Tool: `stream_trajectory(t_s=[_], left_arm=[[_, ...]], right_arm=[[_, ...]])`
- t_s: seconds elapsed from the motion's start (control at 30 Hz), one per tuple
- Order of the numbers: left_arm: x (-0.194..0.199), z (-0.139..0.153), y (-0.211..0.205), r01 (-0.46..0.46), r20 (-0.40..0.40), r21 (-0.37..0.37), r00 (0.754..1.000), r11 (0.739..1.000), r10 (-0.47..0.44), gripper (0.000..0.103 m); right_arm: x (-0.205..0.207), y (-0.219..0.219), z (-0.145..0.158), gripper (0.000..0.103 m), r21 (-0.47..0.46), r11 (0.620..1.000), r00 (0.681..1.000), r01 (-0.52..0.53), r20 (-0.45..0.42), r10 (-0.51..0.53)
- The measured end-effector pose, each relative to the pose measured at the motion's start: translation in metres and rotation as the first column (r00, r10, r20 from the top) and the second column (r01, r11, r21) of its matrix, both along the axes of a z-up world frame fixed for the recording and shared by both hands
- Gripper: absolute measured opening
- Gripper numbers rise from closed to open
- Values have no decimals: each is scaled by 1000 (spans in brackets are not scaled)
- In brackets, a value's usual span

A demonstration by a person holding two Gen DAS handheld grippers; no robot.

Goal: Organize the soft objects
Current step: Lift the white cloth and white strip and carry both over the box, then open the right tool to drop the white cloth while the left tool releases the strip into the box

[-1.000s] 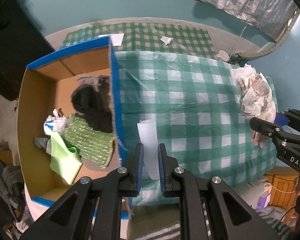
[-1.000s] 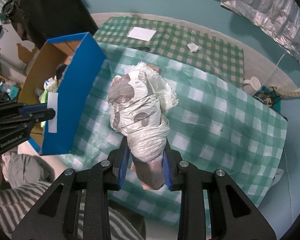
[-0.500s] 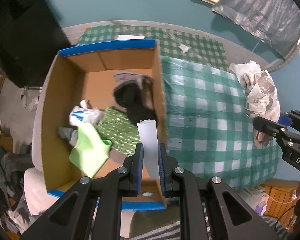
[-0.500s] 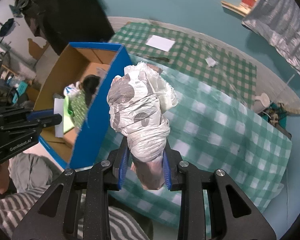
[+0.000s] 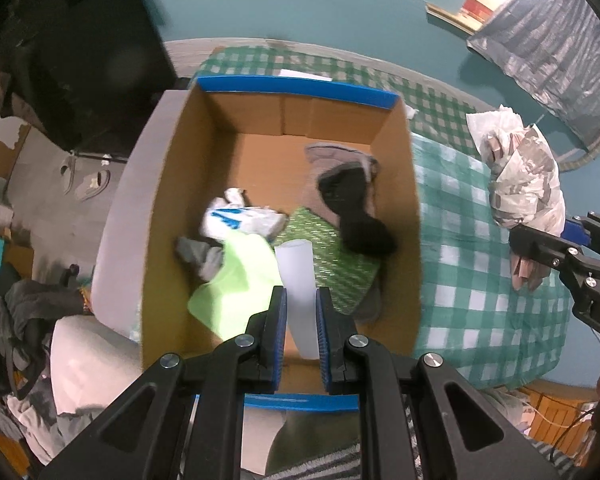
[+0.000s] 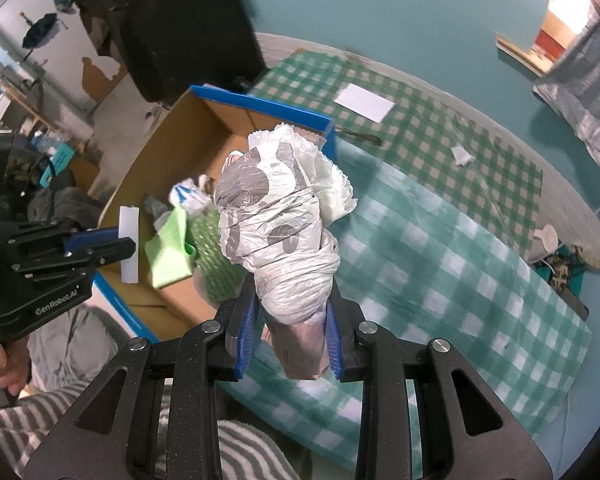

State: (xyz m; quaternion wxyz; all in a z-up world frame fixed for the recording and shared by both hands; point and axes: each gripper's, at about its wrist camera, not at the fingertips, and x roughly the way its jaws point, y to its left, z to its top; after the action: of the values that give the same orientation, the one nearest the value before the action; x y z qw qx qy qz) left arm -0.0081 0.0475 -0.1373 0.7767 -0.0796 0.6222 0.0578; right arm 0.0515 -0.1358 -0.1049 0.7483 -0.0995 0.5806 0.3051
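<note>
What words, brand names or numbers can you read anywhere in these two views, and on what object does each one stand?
"GenRobot.AI": white lettering on the black body of the left tool, seen from the right wrist view.
"DA": the start of a cut-off word on the black body of the right tool, at the left wrist view's edge.
Blue marks on the white bag in the cardboard box: too blurred to read.

The right gripper (image 6: 290, 320) clamps a wrapped plastic bundle (image 6: 278, 228) beside an open cardboard box (image 6: 168, 152) of clothes.

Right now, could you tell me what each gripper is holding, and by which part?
Left gripper: white strip, pinched at its lower half. Right gripper: wrapped plastic-bag bundle, clamped at its narrow lower end.
</note>
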Motion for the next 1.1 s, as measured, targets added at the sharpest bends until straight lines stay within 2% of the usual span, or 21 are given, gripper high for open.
stream_trajectory(t_s=[0.33,0.67,0.77,0.93,1.0,1.07,1.1], left_arm=[[-6,-4,38,-27,-4,15,1000,1000,27,14],[-3,-15,56,-16,-33,9,999,1000,16,16],[-3,-14,57,-15,-34,15,999,1000,15,22],[-5,-12,58,-18,-26,21,999,1000,19,36],[-6,-10,58,-18,-16,23,1000,1000,18,45],[-7,-7,57,-15,-4,29,1000,999,15,47],[-8,-5,56,-14,0,34,1000,999,14,49]], right_arm=[[2,53,-4,29,-5,999,999,-50,1,50],[2,90,-11,29,-23,997,997,-77,-6,77],[2,95,-12,30,-22,997,997,-73,-11,73],[1,101,-11,36,-44,997,998,-67,-4,67],[-1,101,-9,49,-57,997,998,-56,4,56],[-2,100,-5,61,-66,997,999,-41,26,43],[-3,98,-3,64,-68,997,999,-36,34,39]])
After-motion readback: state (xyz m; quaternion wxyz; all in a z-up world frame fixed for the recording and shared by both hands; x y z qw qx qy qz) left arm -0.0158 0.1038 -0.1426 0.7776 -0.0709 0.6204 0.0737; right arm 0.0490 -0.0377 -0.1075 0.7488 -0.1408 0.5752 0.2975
